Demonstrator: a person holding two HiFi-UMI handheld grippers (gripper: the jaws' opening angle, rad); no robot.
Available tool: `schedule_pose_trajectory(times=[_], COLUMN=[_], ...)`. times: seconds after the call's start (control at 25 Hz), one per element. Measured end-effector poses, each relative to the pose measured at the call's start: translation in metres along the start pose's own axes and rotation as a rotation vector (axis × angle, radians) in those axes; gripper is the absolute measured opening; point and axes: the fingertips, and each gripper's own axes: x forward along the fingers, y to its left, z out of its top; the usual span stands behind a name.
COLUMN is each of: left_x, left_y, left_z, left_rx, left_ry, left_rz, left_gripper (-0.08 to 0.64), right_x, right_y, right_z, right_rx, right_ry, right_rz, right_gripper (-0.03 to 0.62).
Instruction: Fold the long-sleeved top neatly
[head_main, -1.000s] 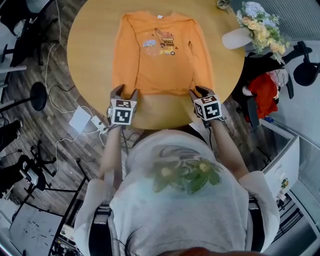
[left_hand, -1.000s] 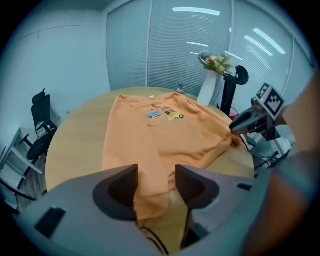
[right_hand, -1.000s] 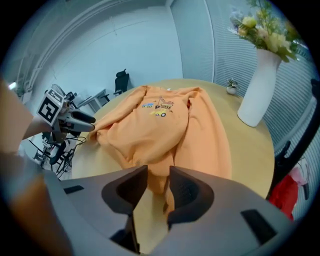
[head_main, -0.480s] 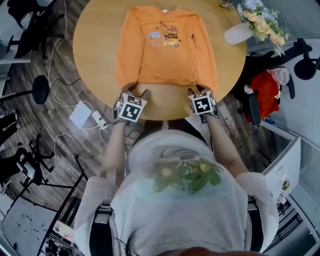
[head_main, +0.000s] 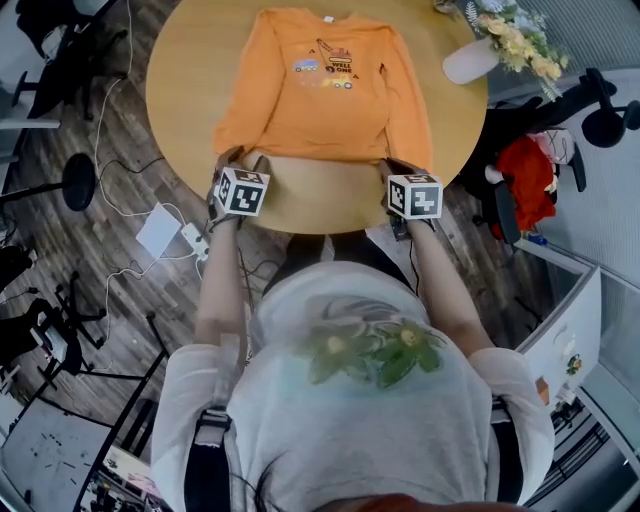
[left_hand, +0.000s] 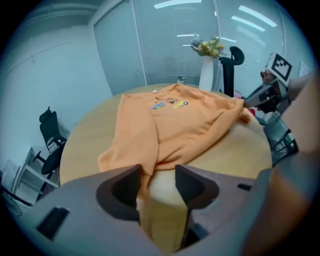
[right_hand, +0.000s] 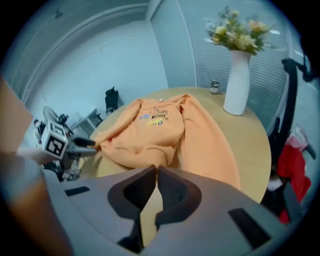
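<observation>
The orange long-sleeved top (head_main: 320, 100) lies face up and spread out on the round wooden table (head_main: 180, 90), with its hem towards me. My left gripper (head_main: 245, 162) is at the hem's left corner. In the left gripper view its jaws (left_hand: 157, 172) stand apart, with the edge of the top (left_hand: 175, 125) lying against the left finger and bare wood between the pads. My right gripper (head_main: 393, 168) is at the hem's right corner. Its jaws (right_hand: 156, 171) have just closed and pinch the bunched hem of the top (right_hand: 150, 135).
A white vase of flowers (head_main: 470, 60) stands at the table's far right edge, also seen as the vase (right_hand: 236, 85) beyond the right sleeve. Office chairs and a red bundle (head_main: 530, 175) are on the floor to the right. Cables and a white box (head_main: 160, 235) lie on the floor to the left.
The right gripper's jaws have shut on the hem's right corner, and the cloth there has bunched up. The left gripper has moved left to the hem's left corner, still open.
</observation>
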Motion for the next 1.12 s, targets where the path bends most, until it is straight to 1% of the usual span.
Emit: schedule_pose_trajectory(times=[0.04,0.12,0.2,0.28,0.36,0.44,0.48,0.52,0.56,0.6,0.64,0.68,0.72,0.76,0.8,0.84,0.96,1.04,1.08,1.12], left_x=[-0.004,-0.007,-0.008,-0.014,-0.015,-0.002,0.006,0.013,0.017,0.020,0.021,0.021,0.022,0.022,0.022,0.022,0.028,0.027,0.024,0.022], left_y=[-0.003,-0.017,-0.033,-0.053,-0.072,-0.068,-0.057,-0.044,-0.032,-0.024,-0.020,-0.018,-0.017,-0.015,-0.013,-0.012,-0.013,-0.007,-0.004,-0.005], left_z=[0.003,0.004,0.004,0.010,0.015,0.008,0.002,-0.003,-0.005,-0.006,-0.005,-0.002,0.000,0.004,0.008,0.011,0.013,0.014,0.015,0.016], left_rx=[0.008,0.051,0.076,0.075,0.106,0.147,0.140,0.110,0.069,0.033,0.017,0.025,0.050,0.071,0.076,0.061,0.006,-0.005,-0.019,-0.040], left_ry=[-0.015,-0.028,-0.042,-0.081,-0.102,-0.056,-0.022,0.006,0.023,0.032,0.038,0.041,0.038,0.030,0.019,0.011,0.034,0.045,0.045,0.040], left_rz=[-0.023,-0.067,-0.099,-0.131,-0.152,-0.110,-0.079,-0.058,-0.054,-0.067,-0.086,-0.100,-0.101,-0.092,-0.087,-0.095,-0.170,-0.163,-0.159,-0.174], left_gripper=[0.215,0.215,0.215,0.215,0.215,0.215,0.216,0.215,0.215,0.230,0.239,0.245,0.254,0.255,0.255,0.255,0.249,0.163,0.014,0.014], right_x=[-0.008,-0.020,-0.030,-0.040,-0.048,-0.055,-0.058,-0.062,-0.065,-0.067,-0.066,-0.064,-0.061,-0.058,-0.056,-0.054,-0.051,-0.050,-0.049,-0.048], right_y=[0.002,0.006,0.012,0.018,0.022,0.025,0.025,0.024,0.021,0.017,0.013,0.009,0.006,0.005,0.004,0.004,0.003,0.001,-0.001,-0.002], right_z=[0.008,0.022,0.031,0.038,0.046,0.052,0.054,0.055,0.055,0.052,0.048,0.042,0.035,0.028,0.023,0.018,0.011,0.009,0.008,0.008], right_rx=[0.067,0.179,0.253,0.295,0.307,0.316,0.320,0.325,0.332,0.340,0.347,0.353,0.355,0.356,0.356,0.358,0.368,0.363,0.357,0.351], right_ry=[-0.035,-0.091,-0.127,-0.151,-0.173,-0.192,-0.201,-0.209,-0.214,-0.212,-0.204,-0.190,-0.171,-0.152,-0.136,-0.126,-0.114,-0.109,-0.107,-0.105], right_rz=[0.030,0.082,0.129,0.159,0.169,0.176,0.175,0.171,0.163,0.154,0.144,0.135,0.127,0.122,0.118,0.116,0.109,0.100,0.094,0.087], right_gripper=[0.029,0.029,0.029,0.029,0.029,0.029,0.029,0.029,0.029,0.029,0.029,0.029,0.029,0.029,0.029,0.029,0.029,0.029,0.029,0.029])
